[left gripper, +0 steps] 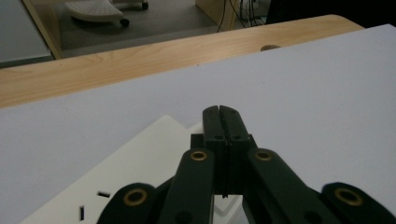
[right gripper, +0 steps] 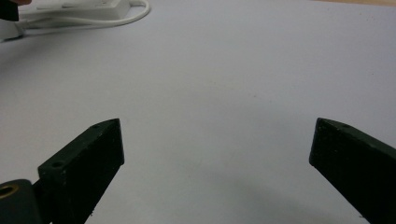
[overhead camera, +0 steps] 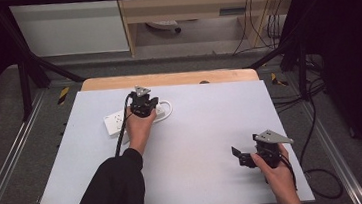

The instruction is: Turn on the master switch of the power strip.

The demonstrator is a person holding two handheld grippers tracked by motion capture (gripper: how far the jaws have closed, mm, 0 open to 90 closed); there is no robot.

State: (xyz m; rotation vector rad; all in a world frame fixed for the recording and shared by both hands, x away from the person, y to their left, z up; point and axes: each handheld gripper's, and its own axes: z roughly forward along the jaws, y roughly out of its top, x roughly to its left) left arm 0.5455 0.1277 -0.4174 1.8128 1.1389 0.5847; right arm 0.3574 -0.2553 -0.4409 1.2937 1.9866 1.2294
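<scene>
The flat white plastic power strip (overhead camera: pixel 120 120) is lying at the far left of the grey table mat (overhead camera: pixel 193 146), its long axis running left to right, its white cord (overhead camera: pixel 166 109) looping off the right end. The left gripper (overhead camera: pixel 145 107) is hovering over it, jaws clenched on nothing. The left gripper view is showing socket slots, cut off at the frame's edge. The right gripper (overhead camera: pixel 242 157) is sitting near right, jaws spread wide.

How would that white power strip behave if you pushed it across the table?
The white power strip lies flat and boxy, so it would probably slide rather than roll or tip. Its body looks rigid; its white cord loops loosely, so it likely drags floppily behind.
</scene>
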